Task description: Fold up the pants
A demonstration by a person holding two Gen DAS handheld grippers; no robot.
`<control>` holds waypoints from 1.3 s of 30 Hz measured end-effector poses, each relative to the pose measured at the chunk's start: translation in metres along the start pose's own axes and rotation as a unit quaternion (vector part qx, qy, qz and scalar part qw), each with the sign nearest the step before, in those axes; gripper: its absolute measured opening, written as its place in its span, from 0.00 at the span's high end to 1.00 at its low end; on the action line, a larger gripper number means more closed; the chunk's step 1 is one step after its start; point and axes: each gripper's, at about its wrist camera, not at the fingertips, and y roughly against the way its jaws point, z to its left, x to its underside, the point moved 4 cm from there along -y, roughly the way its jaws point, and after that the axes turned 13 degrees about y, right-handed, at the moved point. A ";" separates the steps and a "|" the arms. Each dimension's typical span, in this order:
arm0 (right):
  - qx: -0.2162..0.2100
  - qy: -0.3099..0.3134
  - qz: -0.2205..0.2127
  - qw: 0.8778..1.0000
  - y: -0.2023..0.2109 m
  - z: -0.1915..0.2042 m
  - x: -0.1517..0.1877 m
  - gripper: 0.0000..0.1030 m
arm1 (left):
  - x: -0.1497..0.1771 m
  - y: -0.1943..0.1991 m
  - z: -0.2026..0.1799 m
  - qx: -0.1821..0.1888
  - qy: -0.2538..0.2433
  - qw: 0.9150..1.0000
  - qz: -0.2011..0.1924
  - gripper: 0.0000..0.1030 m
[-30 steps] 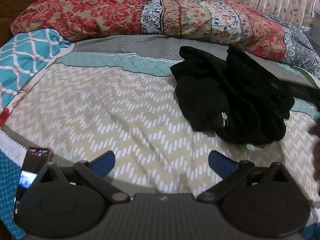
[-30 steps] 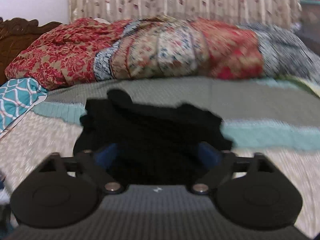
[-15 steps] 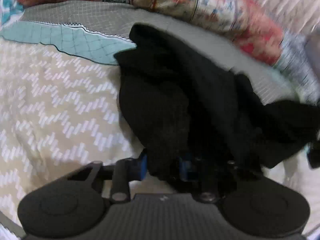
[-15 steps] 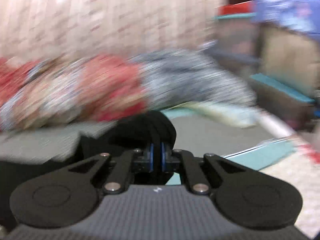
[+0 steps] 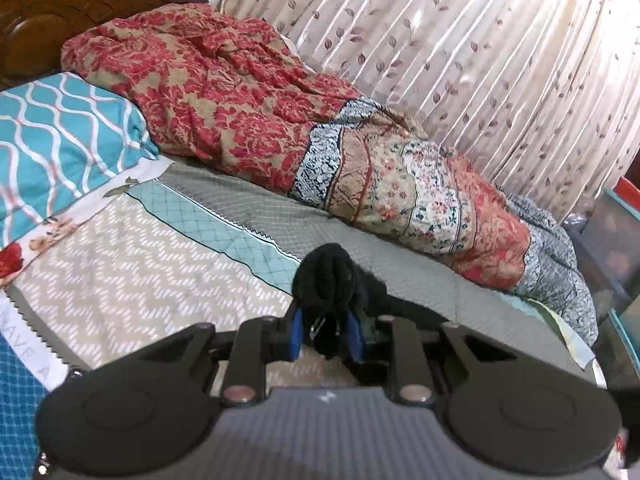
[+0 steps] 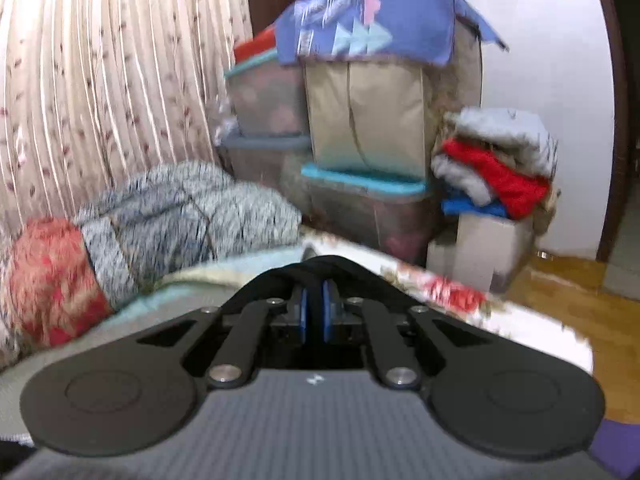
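The left hand-held gripper [image 5: 326, 334] is now pinched on a thick bunch of the black pants [image 5: 330, 280], where a second ago its blue pads were spread wide over the bedspread with the garment lying ahead in a heap. A wad of dark cloth is seen bulging up above the pads, and a small metal fitting (a zip pull or a clasp, too small to tell) is caught between them. The right hand-held gripper [image 6: 314, 314] is likewise pressed together on a thinner edge of the same pants [image 6: 320, 266], the black fabric being stretched as a taut band across its fingertips; a second ago it was open over the pile. Half a second ago the left view was filled with the crumpled garment, whereas now only the gripped bunch and a dark trail of cloth toward the right are seen, so the pants are judged to have been lifted clear of the heap and drawn out between the two grips. Beyond the left grip the bed [image 5: 132, 280] with its chevron cover is exposed, backed by the rolled red floral quilt [image 5: 248, 108] and the teal pillow [image 5: 60, 136]. The right view has been swung away toward the storage boxes [image 6: 360, 208] and is blurred, which suggests a fast sweep. The fold itself is not yet begun: the garment must first be shaken out and laid flat
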 end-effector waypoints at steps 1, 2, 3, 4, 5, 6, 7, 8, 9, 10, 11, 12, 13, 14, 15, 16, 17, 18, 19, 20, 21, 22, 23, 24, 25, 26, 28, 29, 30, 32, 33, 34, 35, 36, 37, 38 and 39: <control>-0.018 0.001 0.013 1.000 -0.001 0.002 0.007 0.90 | 0.000 0.001 -0.002 -0.003 -0.006 1.000 -0.002 0.80; -0.044 0.037 0.033 0.998 -0.003 0.018 0.012 0.85 | 0.001 0.004 -0.006 -0.002 -0.014 1.000 -0.002 0.80; -0.067 0.095 0.060 0.991 -0.006 0.035 0.021 0.79 | -0.001 0.004 -0.012 0.002 -0.023 1.000 0.001 0.80; -0.086 0.160 0.084 0.980 -0.010 0.053 0.030 0.73 | -0.005 0.002 -0.022 0.012 -0.033 0.999 0.002 0.80; -0.078 0.215 0.089 0.969 -0.009 0.066 0.040 0.64 | -0.006 0.004 -0.034 0.023 -0.045 0.999 0.000 0.80; -0.048 0.253 0.071 0.964 -0.002 0.076 0.047 0.59 | -0.008 0.008 -0.049 0.035 -0.059 0.998 -0.006 0.80; -0.039 0.265 0.048 0.962 0.008 0.084 0.048 0.58 | -0.012 0.013 -0.066 0.050 -0.073 0.996 -0.013 0.80; -0.075 0.259 0.025 0.962 0.024 0.097 0.048 0.54 | -0.013 0.015 -0.082 0.064 -0.085 0.994 -0.019 0.80; -0.135 0.252 0.010 0.958 0.041 0.113 0.048 0.50 | -0.017 0.019 -0.105 0.083 -0.101 0.991 -0.026 0.80; -0.181 0.250 -0.002 0.951 0.055 0.128 0.048 0.46 | -0.020 0.023 -0.125 0.100 -0.115 0.988 -0.030 0.80; -0.225 0.249 -0.021 0.942 0.072 0.149 0.046 0.35 | -0.021 0.025 -0.147 0.117 -0.130 0.984 -0.032 0.80; -0.271 0.248 -0.041 0.929 0.090 0.173 0.047 0.21 | -0.022 0.027 -0.170 0.137 -0.146 0.979 -0.034 0.81; -0.314 0.248 -0.052 0.915 0.102 0.194 0.047 0.15 | -0.021 0.028 -0.192 0.152 -0.160 0.975 -0.034 0.81; -0.363 0.247 -0.060 0.897 0.116 0.223 0.049 0.13 | -0.018 0.028 -0.214 0.170 -0.172 0.970 -0.031 0.81; -0.394 0.244 -0.065 0.884 0.125 0.245 0.052 0.13 | -0.013 0.028 -0.230 0.187 -0.181 0.965 -0.024 0.82; -0.422 0.241 -0.068 0.872 0.131 0.267 0.055 0.13 | -0.007 0.030 -0.245 0.206 -0.190 0.960 -0.017 0.82; -0.439 0.243 -0.070 0.862 0.134 0.290 0.060 0.13 | -0.001 0.031 -0.259 0.223 -0.200 0.954 -0.009 0.82; -0.438 0.253 -0.066 0.860 0.129 0.318 0.069 0.13 | 0.005 0.032 -0.268 0.234 -0.208 0.950 -0.004 0.83; -0.427 0.265 -0.059 0.862 0.122 0.336 0.075 0.13 | 0.009 0.033 -0.275 0.241 -0.214 0.947 -0.001 0.83; -0.412 0.280 -0.046 0.866 0.111 0.357 0.086 0.14 | 0.013 0.033 -0.282 0.249 -0.219 0.943 0.004 0.83; -0.397 0.290 -0.024 0.871 0.093 0.376 0.099 0.23 | 0.016 0.031 -0.286 0.255 -0.224 0.941 0.009 0.83; -0.389 0.291 0.004 0.874 0.076 0.388 0.106 0.42 | 0.018 0.028 -0.289 0.255 -0.228 0.939 0.012 0.83; -0.394 0.276 0.046 0.875 0.056 0.394 0.110 0.90 | 0.021 0.025 -0.289 0.251 -0.233 0.940 0.015 0.85; -0.389 0.238 0.074 0.887 0.040 0.389 0.103 0.91 | 0.022 0.021 -0.287 0.246 -0.239 0.939 0.009 0.83; -0.391 0.187 0.085 0.897 0.027 0.378 0.088 0.91 | 0.021 0.019 -0.280 0.238 -0.248 0.939 -0.003 0.75; -0.387 0.140 0.089 0.907 0.013 0.364 0.070 0.91 | 0.020 0.015 -0.277 0.228 -0.257 0.939 -0.019 0.65; -0.351 0.055 0.078 0.932 -0.018 0.325 0.026 0.91 | 0.018 0.000 -0.264 0.200 -0.264 0.942 -0.058 0.42; -0.322 0.017 0.072 0.944 -0.036 0.302 0.005 0.91 | 0.018 -0.013 -0.256 0.185 -0.268 0.943 -0.069 0.42; -0.283 -0.020 0.063 0.957 -0.056 0.273 -0.015 0.90 | 0.020 -0.025 -0.249 0.164 -0.271 0.946 -0.074 0.42; -0.195 -0.056 0.048 0.978 -0.092 0.214 -0.037 0.83 | 0.023 -0.067 -0.228 0.105 -0.265 0.957 -0.062 0.43; -0.143 -0.044 0.062 0.987 -0.112 0.191 -0.040 0.56 | 0.027 -0.094 -0.215 0.074 -0.258 0.962 -0.042 0.43; -0.095 -0.033 0.098 0.990 -0.130 0.170 -0.033 0.41 | 0.031 -0.120 -0.202 0.048 -0.252 0.966 -0.017 0.43; -0.073 -0.031 0.125 0.989 -0.141 0.155 -0.024 0.30 | 0.038 -0.145 -0.187 0.021 -0.246 0.969 0.012 0.43; -0.072 -0.033 0.145 0.986 -0.146 0.137 -0.010 0.31 | 0.048 -0.170 -0.170 -0.005 -0.238 0.970 0.042 0.43; -0.082 -0.036 0.147 0.985 -0.146 0.122 0.005 0.31 | 0.058 -0.190 -0.152 -0.029 -0.227 0.971 0.067 0.43; -0.092 -0.032 0.150 0.984 -0.141 0.104 0.021 0.31 | 0.066 -0.204 -0.135 -0.046 -0.219 0.971 0.084 0.43; -0.102 -0.024 0.156 0.982 -0.137 0.094 0.032 0.31 | 0.077 -0.221 -0.118 -0.064 -0.212 0.970 0.103 0.43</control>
